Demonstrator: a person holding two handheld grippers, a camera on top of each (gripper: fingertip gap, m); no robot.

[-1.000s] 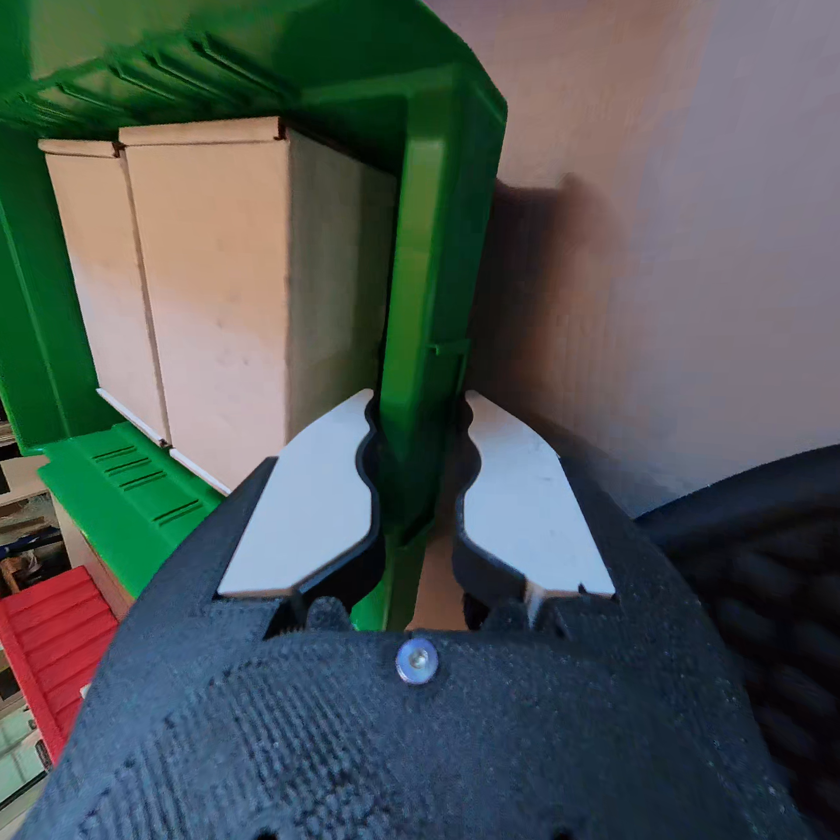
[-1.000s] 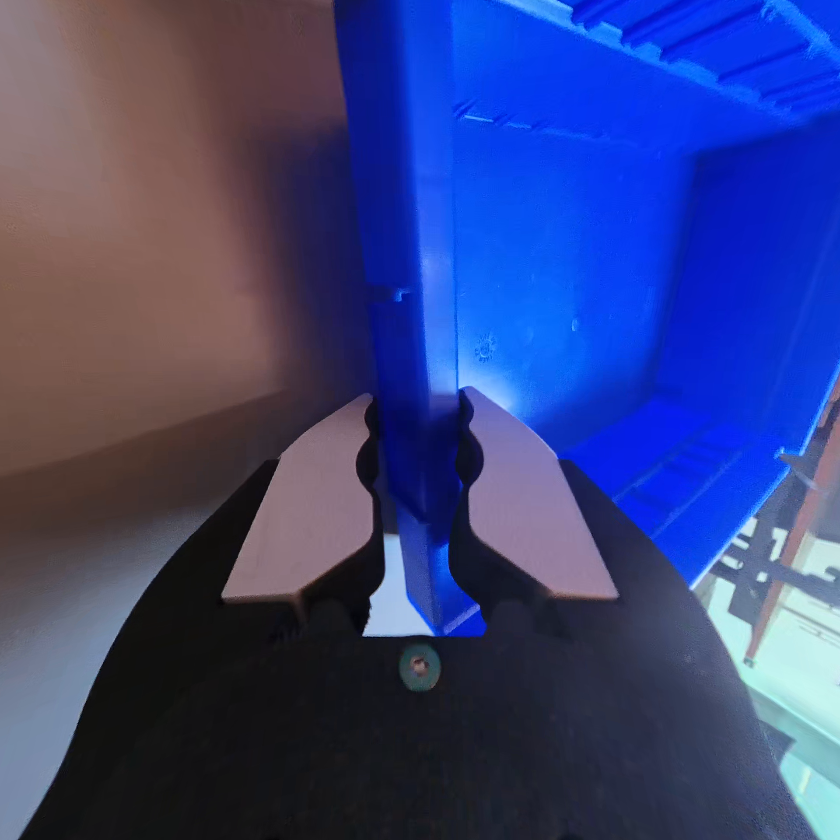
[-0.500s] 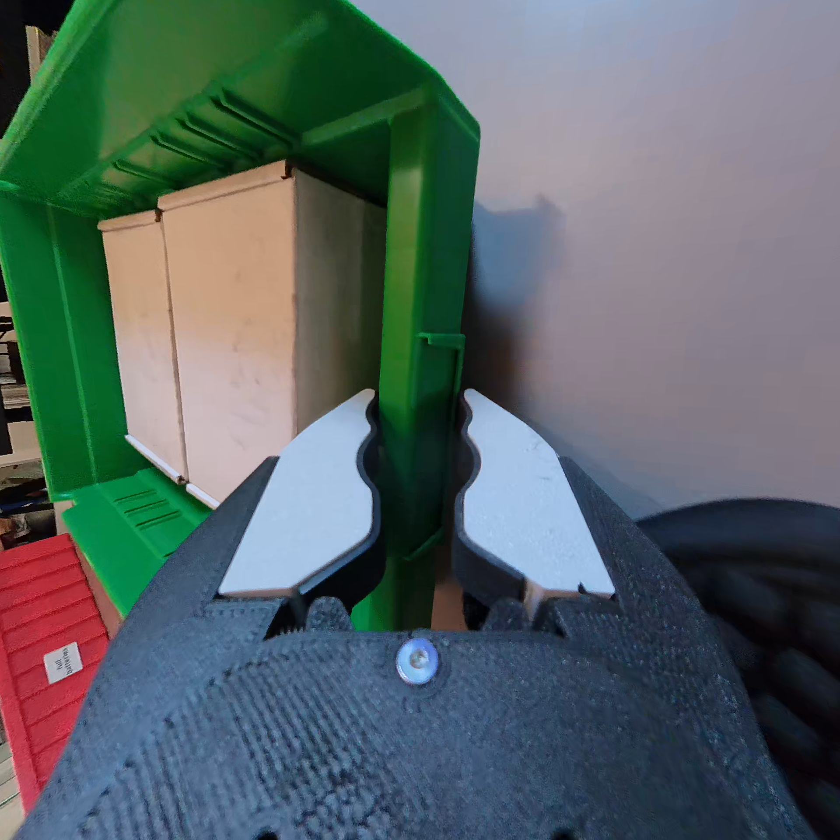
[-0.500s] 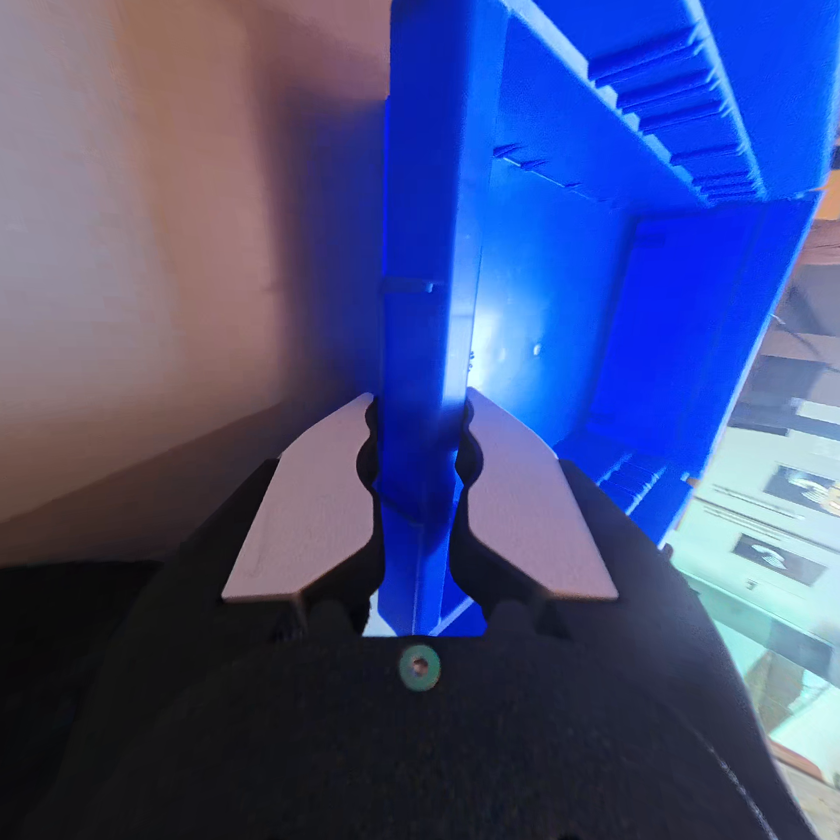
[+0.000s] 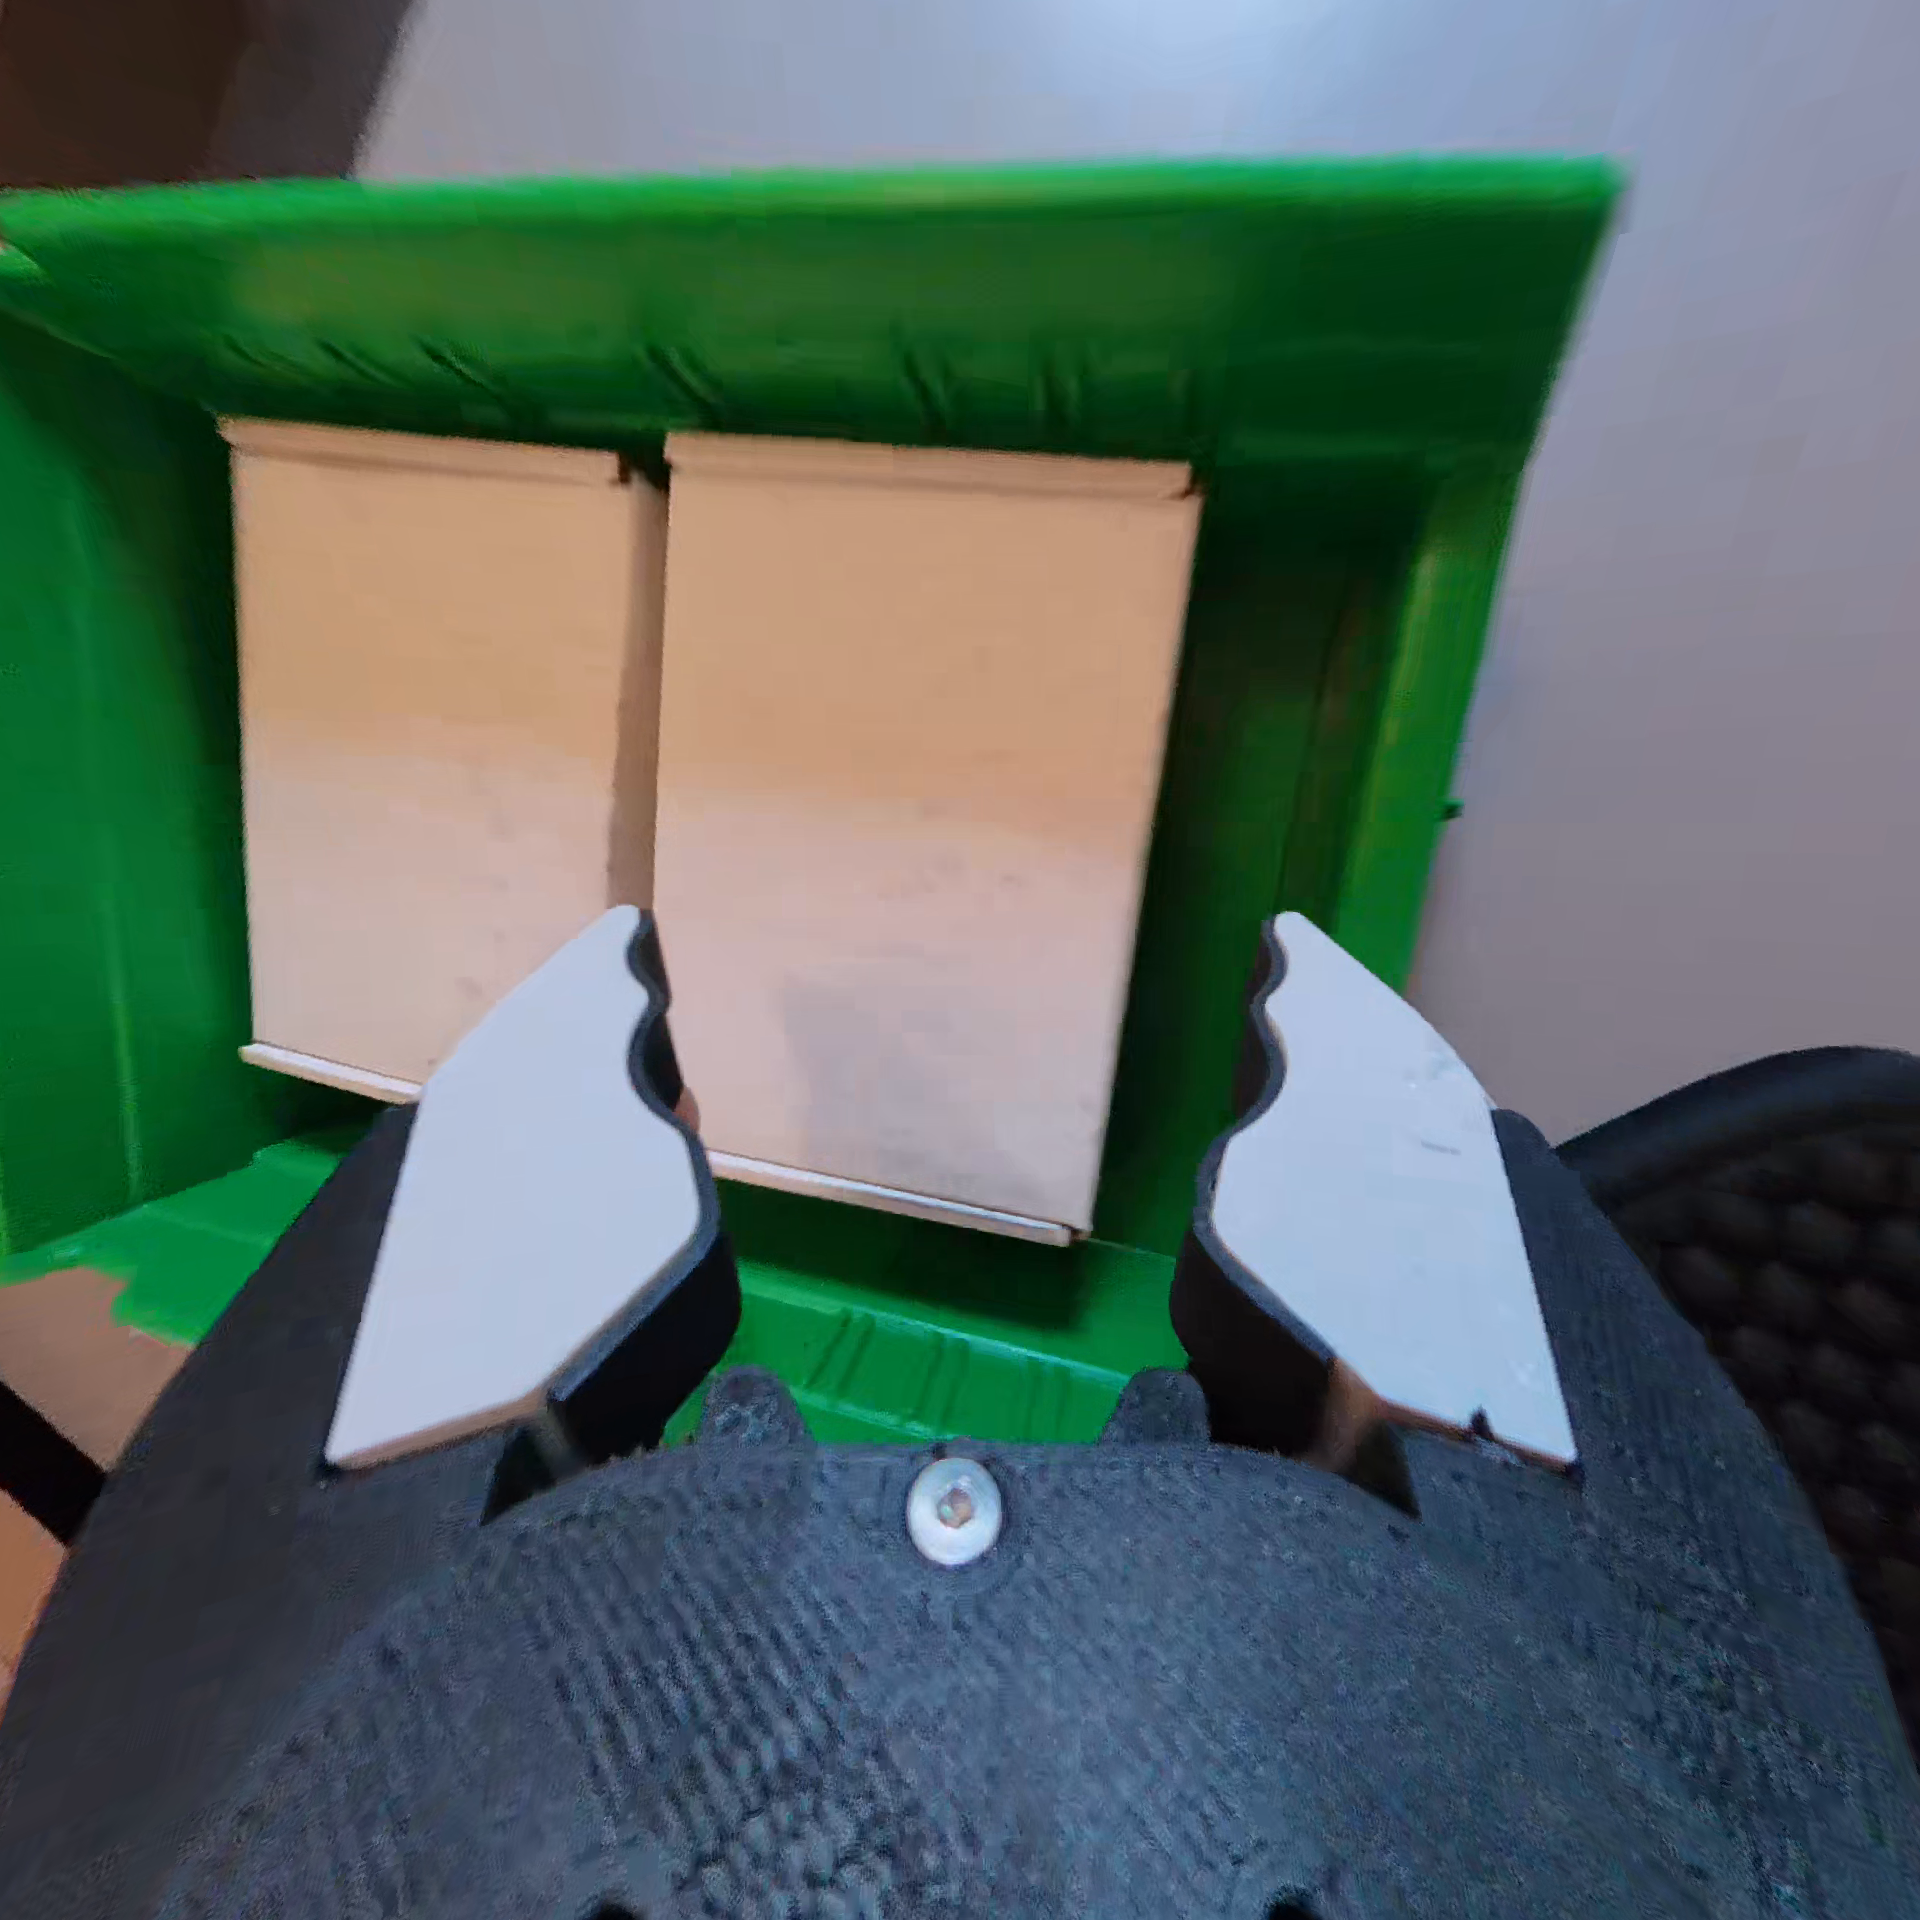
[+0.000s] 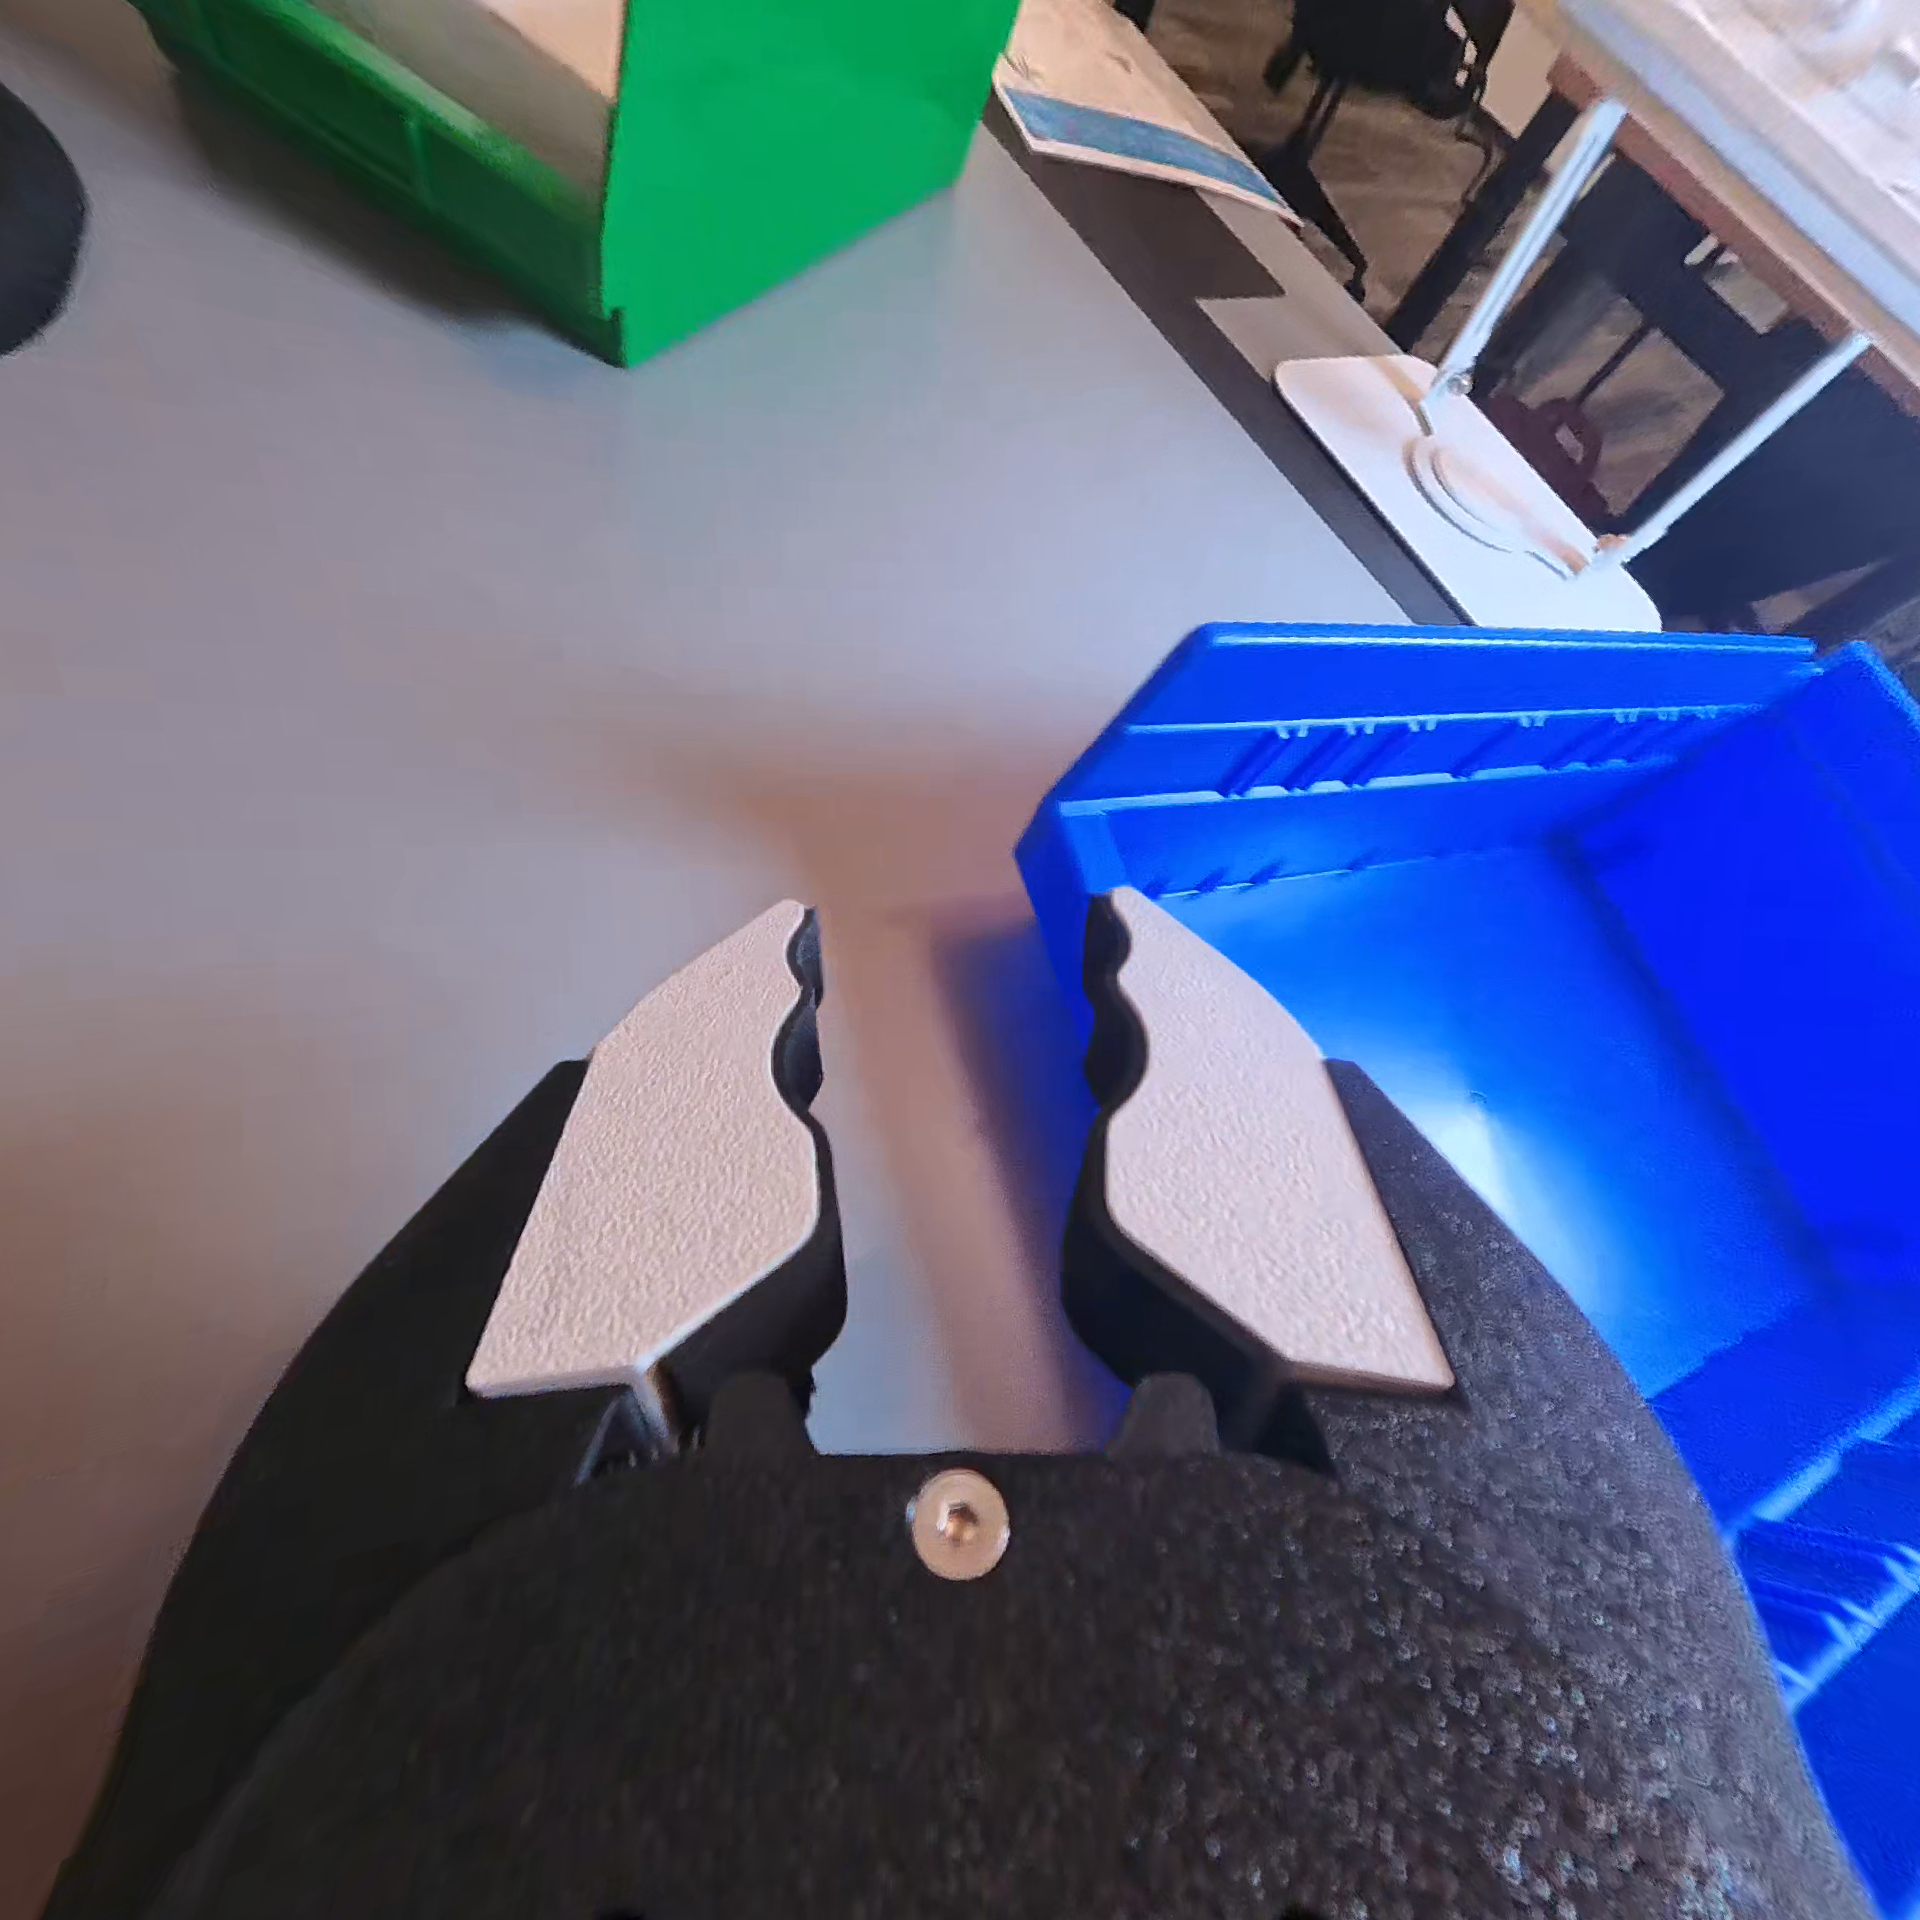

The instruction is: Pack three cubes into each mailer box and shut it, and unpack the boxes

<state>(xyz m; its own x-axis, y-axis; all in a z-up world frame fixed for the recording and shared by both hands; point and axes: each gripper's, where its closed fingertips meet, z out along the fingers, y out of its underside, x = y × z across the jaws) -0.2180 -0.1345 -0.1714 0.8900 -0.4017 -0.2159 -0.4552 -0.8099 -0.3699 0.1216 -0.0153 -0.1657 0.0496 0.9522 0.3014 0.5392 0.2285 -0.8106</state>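
Note:
Two shut brown mailer boxes, one on the left and one on the right, lie side by side in a green bin. My left gripper is open and empty, held above the right box. The green bin also shows in the right wrist view at the top. My right gripper is open and empty over the grey table, just left of an empty blue bin. No cubes are in view.
A black textured object lies to the right of the green bin. The table's far edge runs diagonally at the upper right, with a white lamp base beside it and chairs beyond. My right fingertips sit around 35 cm from my left ones.
Both grippers have let go of the bin walls and opened. The left one now looks down into the green bin. The right one has pulled back to the left of the blue bin.

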